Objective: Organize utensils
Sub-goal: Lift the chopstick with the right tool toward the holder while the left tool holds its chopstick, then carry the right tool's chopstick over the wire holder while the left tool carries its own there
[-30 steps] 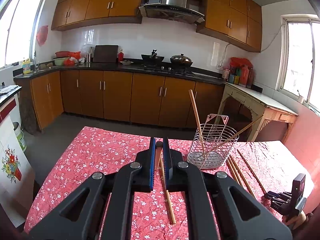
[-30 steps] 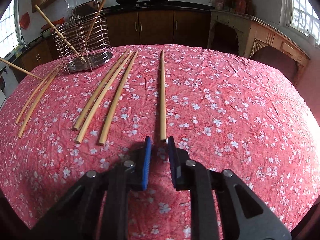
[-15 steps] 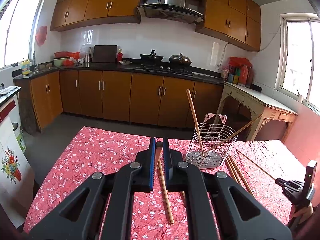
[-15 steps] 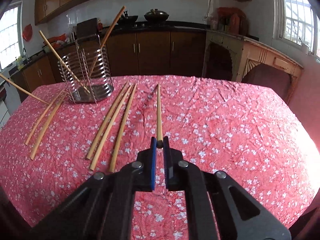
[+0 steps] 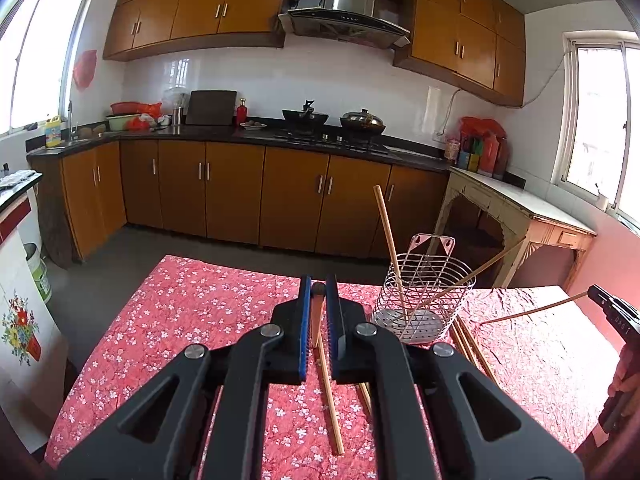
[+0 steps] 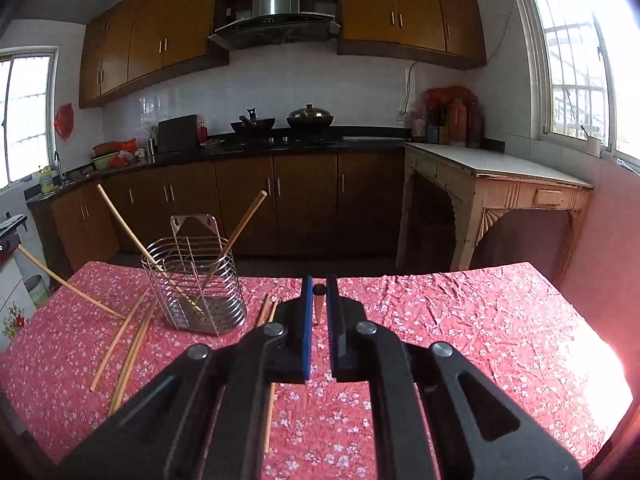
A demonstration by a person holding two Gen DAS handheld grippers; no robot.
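Note:
A wire utensil basket (image 5: 424, 300) (image 6: 196, 284) stands on the red floral tablecloth (image 5: 192, 320) with two wooden chopsticks (image 5: 386, 240) leaning in it. My left gripper (image 5: 319, 292) is shut on a chopstick (image 5: 328, 384) that hangs down toward the cloth. My right gripper (image 6: 319, 292) is shut on another chopstick (image 6: 319, 304), held above the table right of the basket. It shows at the right edge of the left wrist view (image 5: 612, 312), its chopstick (image 5: 532, 310) pointing toward the basket. Several loose chopsticks (image 6: 128, 344) lie around the basket.
The table's far edge drops to a grey floor in front of brown kitchen cabinets (image 5: 236, 192). A pale side table (image 6: 496, 184) stands at the right wall. Loose chopsticks (image 5: 472, 344) lie right of the basket.
My right gripper closed on a chopstick lying on the cloth and lifted it off the table. My left gripper kept its chopstick and drifted slightly.

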